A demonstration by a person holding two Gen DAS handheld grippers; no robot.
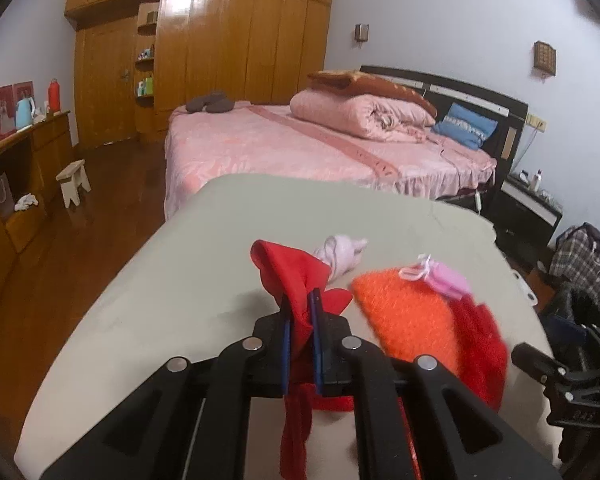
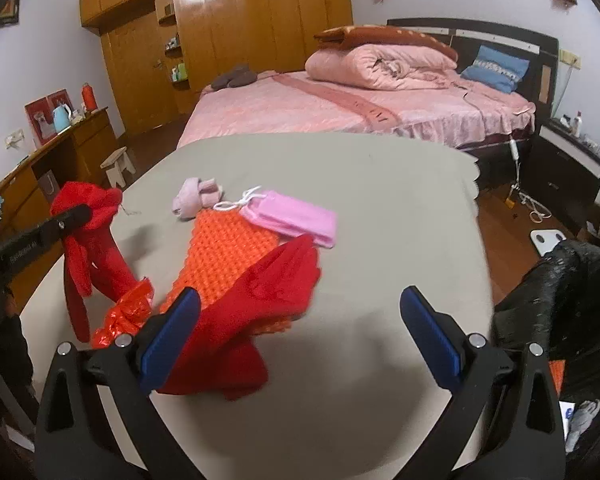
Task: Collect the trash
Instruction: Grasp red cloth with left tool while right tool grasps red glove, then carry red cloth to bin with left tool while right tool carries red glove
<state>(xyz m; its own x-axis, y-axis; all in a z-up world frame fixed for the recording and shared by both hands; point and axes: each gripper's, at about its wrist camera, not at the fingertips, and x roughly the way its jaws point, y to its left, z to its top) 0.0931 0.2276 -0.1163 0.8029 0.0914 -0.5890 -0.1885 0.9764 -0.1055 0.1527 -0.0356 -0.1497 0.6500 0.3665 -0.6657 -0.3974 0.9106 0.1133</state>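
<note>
My left gripper (image 1: 300, 304) is shut on a red cloth (image 1: 288, 268), which bunches above the blue pads and hangs down below them. In the right wrist view that red cloth (image 2: 96, 248) dangles off the beige table (image 2: 360, 184) above a crumpled red plastic bag (image 2: 124, 316). My right gripper (image 2: 300, 332) is open, low over the table's near side, nothing between its pads. Another red cloth (image 2: 260, 296) lies by its left finger, partly over an orange knitted piece (image 2: 228, 252). A pink pouch (image 2: 296, 220) and balled pale socks (image 2: 196, 196) lie beyond.
A black trash bag (image 2: 560, 300) stands open at the table's right edge. Behind the table is a pink bed (image 1: 300, 148) with a folded quilt. A wooden dresser (image 1: 16, 184) and small stool (image 1: 74, 182) stand left, a plaid bag (image 1: 584, 260) right.
</note>
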